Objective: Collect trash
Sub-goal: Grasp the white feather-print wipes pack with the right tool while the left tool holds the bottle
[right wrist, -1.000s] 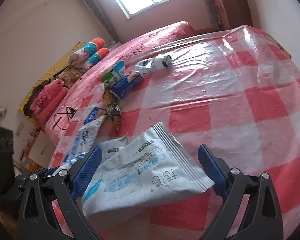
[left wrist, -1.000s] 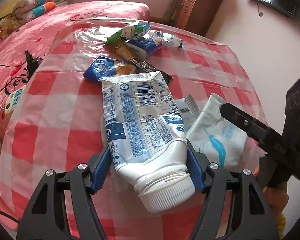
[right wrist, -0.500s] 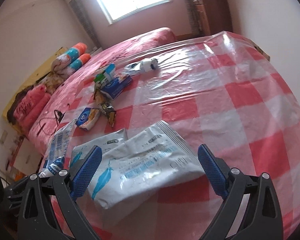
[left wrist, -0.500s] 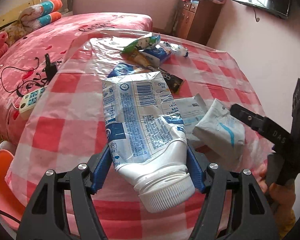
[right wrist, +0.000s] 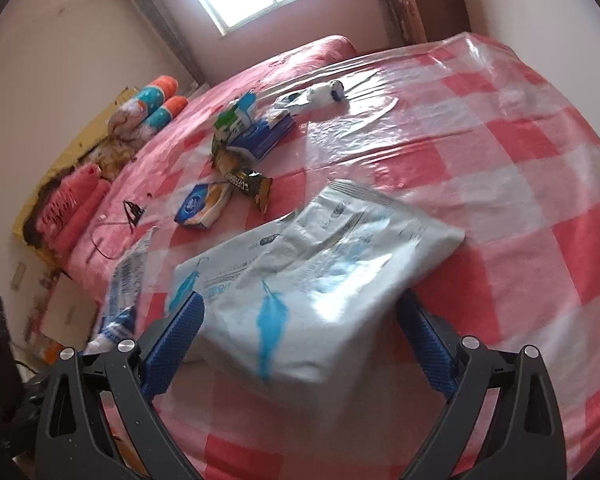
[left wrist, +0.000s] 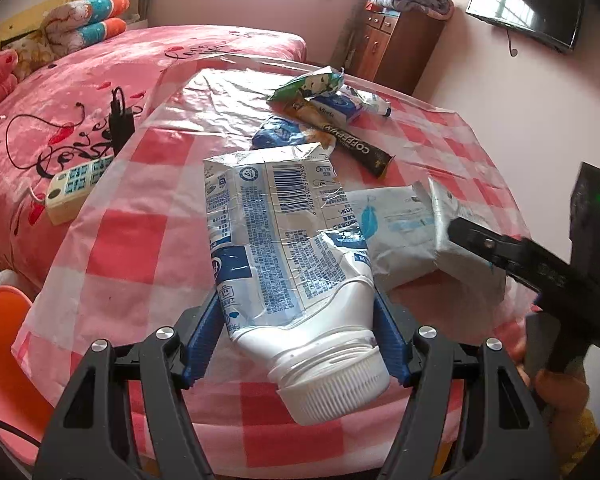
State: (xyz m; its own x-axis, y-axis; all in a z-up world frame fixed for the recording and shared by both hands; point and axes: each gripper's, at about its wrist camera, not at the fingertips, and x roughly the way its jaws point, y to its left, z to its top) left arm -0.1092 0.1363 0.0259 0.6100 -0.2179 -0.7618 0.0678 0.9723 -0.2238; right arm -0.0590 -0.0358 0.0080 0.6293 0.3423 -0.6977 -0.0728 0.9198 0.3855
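Note:
My left gripper (left wrist: pixel 298 338) is shut on a flattened white and blue milk pouch (left wrist: pixel 284 240) with a white screw cap, held above the table. My right gripper (right wrist: pixel 300 340) is shut on a white wipes packet with a blue feather print (right wrist: pixel 320 280), lifted off the table; it shows at the right of the left wrist view (left wrist: pixel 464 240). A second, similar white packet (left wrist: pixel 392 224) lies on the table beneath. More wrappers lie further back: a blue and yellow pack (right wrist: pixel 202 206), a black coffee stick (left wrist: pixel 356 146), a blue box (right wrist: pixel 260 136), a green and white bag (left wrist: pixel 312 84).
The round table has a red and white check cloth under clear plastic (left wrist: pixel 140 220). A pink bed (left wrist: pixel 80 92) behind it holds a power strip (left wrist: pixel 80 184) and a black charger. An orange chair (left wrist: pixel 0 320) stands at the lower left. A wooden cabinet (left wrist: pixel 396 48) stands at the back.
Both grippers have risen and drawn back from the table with their loads. The right gripper's packet is lifted and tilted, now clear of the second packet on the table.

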